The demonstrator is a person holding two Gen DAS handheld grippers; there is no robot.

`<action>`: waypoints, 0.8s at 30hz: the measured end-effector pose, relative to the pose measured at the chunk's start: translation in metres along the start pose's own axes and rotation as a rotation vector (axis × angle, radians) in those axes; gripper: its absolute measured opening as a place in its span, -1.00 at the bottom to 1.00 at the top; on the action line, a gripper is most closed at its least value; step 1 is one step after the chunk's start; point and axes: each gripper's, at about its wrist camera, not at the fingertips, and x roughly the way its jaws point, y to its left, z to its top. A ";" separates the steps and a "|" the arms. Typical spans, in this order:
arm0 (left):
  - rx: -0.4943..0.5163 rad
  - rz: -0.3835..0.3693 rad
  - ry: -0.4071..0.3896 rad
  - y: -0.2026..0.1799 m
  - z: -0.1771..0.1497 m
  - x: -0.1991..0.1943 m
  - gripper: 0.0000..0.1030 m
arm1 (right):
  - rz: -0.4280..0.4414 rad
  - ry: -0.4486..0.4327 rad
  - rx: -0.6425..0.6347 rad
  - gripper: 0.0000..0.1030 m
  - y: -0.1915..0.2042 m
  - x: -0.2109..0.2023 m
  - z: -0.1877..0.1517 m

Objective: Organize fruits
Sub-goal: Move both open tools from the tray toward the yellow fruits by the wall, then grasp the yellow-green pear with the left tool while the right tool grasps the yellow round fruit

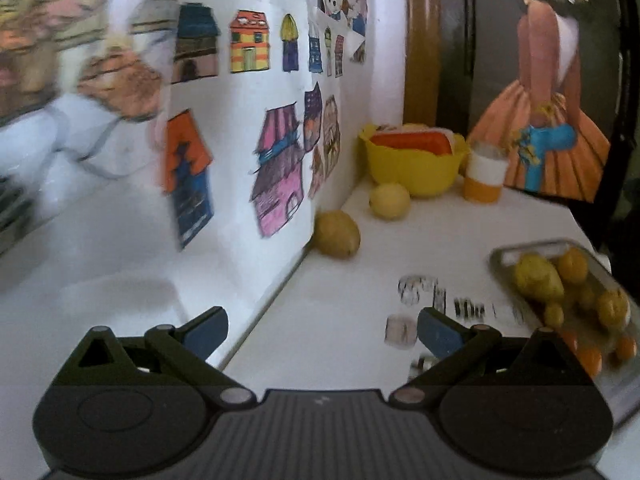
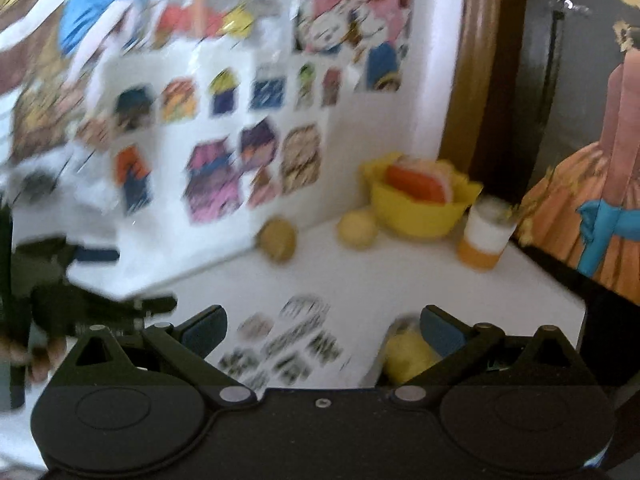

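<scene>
The left gripper (image 1: 322, 334) is held wide open and empty above the white tabletop (image 1: 400, 240); a brownish fruit (image 1: 337, 234) and a yellow fruit (image 1: 389, 201) are seen near the back edge, a fruit-filled tray (image 1: 520, 250) at the right edge. The right gripper (image 2: 323, 332) is likewise spread, nothing gripped.

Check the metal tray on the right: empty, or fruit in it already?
Already holding fruit. The left wrist view shows the metal tray with several yellow and orange fruits lying in it; blur prevents an exact count.

Bare tabletop (image 1: 360, 280) between picture board (image 1: 240, 200) and fruit tray (image 1: 560, 248).
</scene>
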 end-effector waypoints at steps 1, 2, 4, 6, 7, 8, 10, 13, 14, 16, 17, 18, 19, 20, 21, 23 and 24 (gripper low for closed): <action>-0.009 -0.001 0.001 -0.003 0.004 0.008 0.99 | 0.000 -0.010 0.006 0.99 -0.006 0.007 0.008; -0.018 -0.004 0.002 -0.006 0.009 0.018 0.99 | 0.001 -0.016 0.011 0.99 -0.012 0.016 0.016; -0.032 -0.007 0.001 -0.012 0.017 0.037 0.99 | 0.004 -0.024 0.029 0.99 -0.022 0.035 0.032; -0.034 -0.004 0.015 -0.016 0.024 0.057 0.99 | 0.004 -0.020 0.031 0.99 -0.029 0.059 0.049; -0.037 0.003 0.025 -0.018 0.029 0.069 0.99 | 0.003 -0.021 0.030 0.99 -0.032 0.071 0.056; -0.043 0.012 0.036 -0.019 0.033 0.081 0.99 | -0.001 -0.028 0.029 0.99 -0.034 0.083 0.061; -0.057 0.019 0.053 -0.021 0.040 0.104 0.99 | 0.008 -0.031 0.042 0.99 -0.039 0.109 0.068; -0.060 0.026 0.077 -0.025 0.048 0.133 0.99 | 0.038 -0.013 0.087 0.99 -0.049 0.148 0.070; -0.055 0.032 0.081 -0.028 0.049 0.141 0.99 | 0.050 0.001 0.099 0.99 -0.053 0.162 0.069; -0.049 0.034 0.089 -0.033 0.051 0.155 0.99 | 0.053 0.029 0.114 0.99 -0.058 0.182 0.066; -0.050 0.031 0.090 -0.034 0.051 0.158 0.99 | 0.055 0.045 0.118 0.99 -0.061 0.192 0.064; -0.051 0.030 0.092 -0.037 0.051 0.163 0.99 | 0.056 0.060 0.124 0.99 -0.063 0.203 0.061; -0.051 0.031 0.092 -0.039 0.051 0.168 0.99 | 0.057 0.070 0.135 0.99 -0.066 0.212 0.060; -0.049 0.033 0.091 -0.041 0.052 0.172 0.99 | 0.062 0.082 0.142 0.99 -0.067 0.220 0.058; -0.048 0.038 0.093 -0.043 0.053 0.177 0.99 | 0.065 0.093 0.151 0.99 -0.068 0.228 0.056; -0.052 0.052 0.099 -0.046 0.054 0.186 0.99 | 0.065 0.105 0.159 0.99 -0.070 0.243 0.054; -0.054 0.060 0.092 -0.047 0.054 0.188 0.99 | 0.068 0.107 0.163 0.99 -0.070 0.251 0.053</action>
